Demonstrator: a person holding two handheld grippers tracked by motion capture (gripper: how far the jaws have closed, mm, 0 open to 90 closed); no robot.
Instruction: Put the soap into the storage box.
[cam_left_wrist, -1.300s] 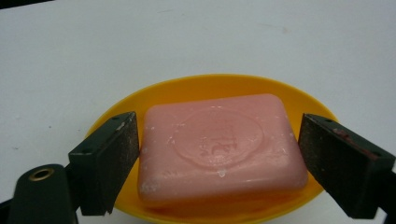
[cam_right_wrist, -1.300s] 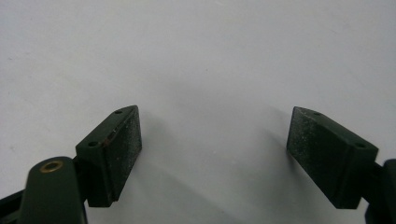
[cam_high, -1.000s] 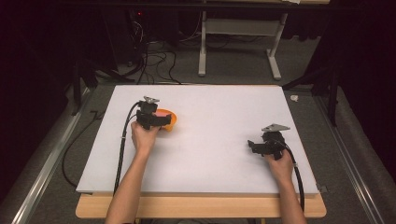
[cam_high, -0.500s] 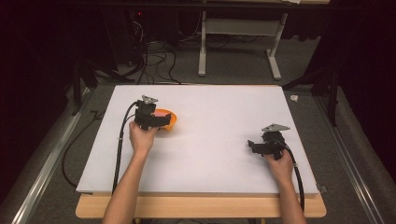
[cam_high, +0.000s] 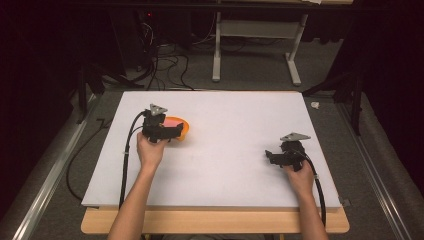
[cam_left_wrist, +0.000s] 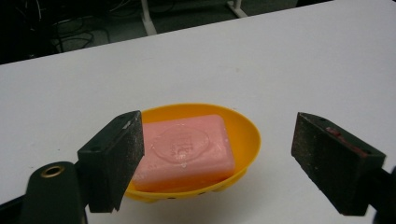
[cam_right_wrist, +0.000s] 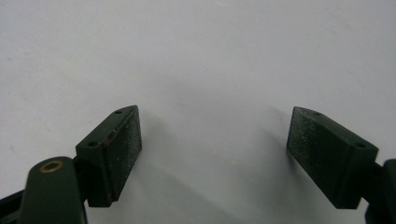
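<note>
A pink bar of soap (cam_left_wrist: 187, 147) lies in a yellow-orange oval dish (cam_left_wrist: 245, 135) on the white table top. In the high view the dish (cam_high: 185, 131) sits left of centre, and the soap (cam_high: 172, 121) shows as a pink patch behind my left gripper (cam_high: 175, 132). That gripper (cam_left_wrist: 219, 158) is open, low and right in front of the dish; its left pad overlaps the soap's near corner in its own view. My right gripper (cam_high: 269, 156) rests at the table's right side. Its jaws (cam_right_wrist: 215, 154) are open over bare white surface with nothing between them.
The white board (cam_high: 235, 120) lies on a wooden table whose front edge (cam_high: 215, 222) shows below it. Behind the table are a white metal stand (cam_high: 257, 37) and loose cables (cam_high: 165, 65) on the grey floor. A cable trails from each gripper toward the front.
The left hand and forearm have shifted very slightly beside the dish. The right gripper has not moved.
</note>
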